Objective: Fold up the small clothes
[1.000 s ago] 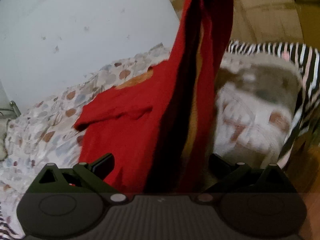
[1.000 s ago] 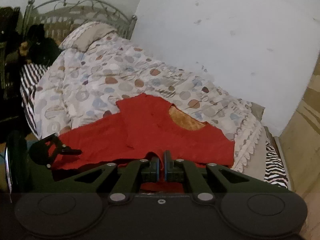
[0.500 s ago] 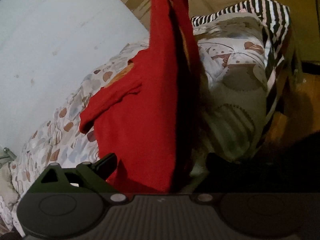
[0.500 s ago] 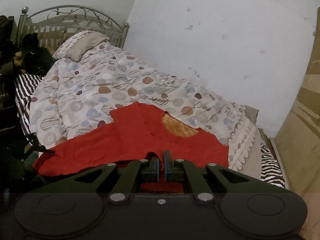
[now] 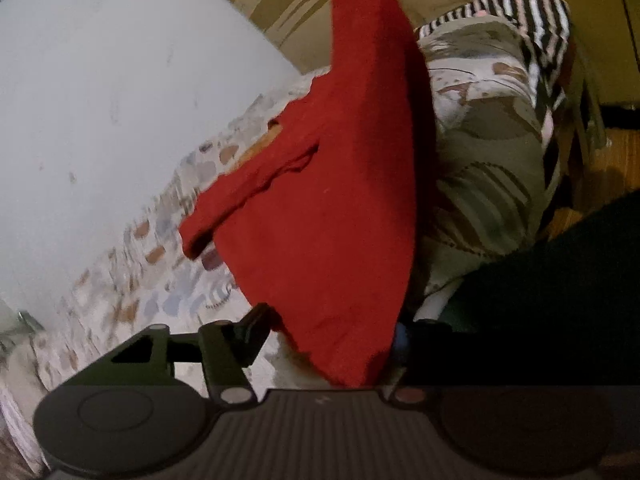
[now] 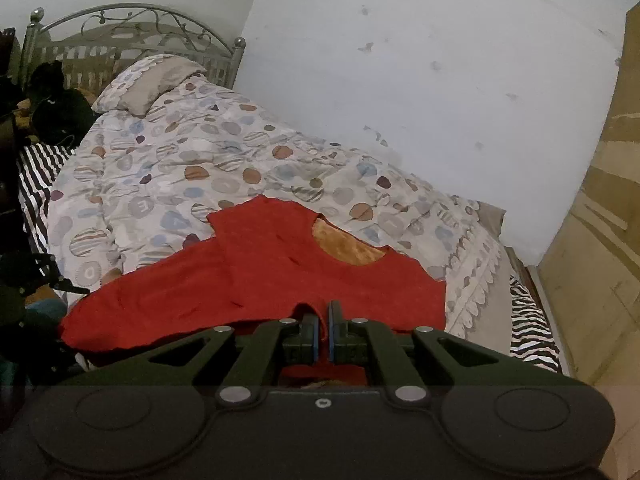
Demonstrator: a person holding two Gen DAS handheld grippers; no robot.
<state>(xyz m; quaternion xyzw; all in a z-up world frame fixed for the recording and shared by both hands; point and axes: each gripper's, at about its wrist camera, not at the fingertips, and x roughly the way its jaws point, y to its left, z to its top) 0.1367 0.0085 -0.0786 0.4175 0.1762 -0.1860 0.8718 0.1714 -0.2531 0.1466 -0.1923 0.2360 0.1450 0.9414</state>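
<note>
A red garment (image 6: 280,276) with an orange-lined neck opening lies spread on the bed. My right gripper (image 6: 322,330) is shut on its near hem. In the left wrist view the same red garment (image 5: 320,200) rises in a taut fold from between the fingers toward the top. My left gripper (image 5: 328,334) has a corner of this cloth between its jaws, which are closing; the left finger (image 5: 250,332) stands just beside the cloth, and the right finger is mostly hidden in shadow. The left gripper (image 6: 56,278) also shows dimly at the garment's left end.
The bed carries a dotted duvet (image 6: 192,160), a pillow (image 6: 156,84) and a metal headboard (image 6: 132,32). A white wall (image 6: 400,80) runs along its far side. A zebra-striped sheet (image 6: 528,328) hangs at the foot, next to a wooden panel (image 6: 592,240). Dark clutter (image 6: 52,104) sits at left.
The left gripper's view has rolled and shifted along the bed, and its jaws have drawn closer around the red cloth. The right gripper has stayed shut on the hem.
</note>
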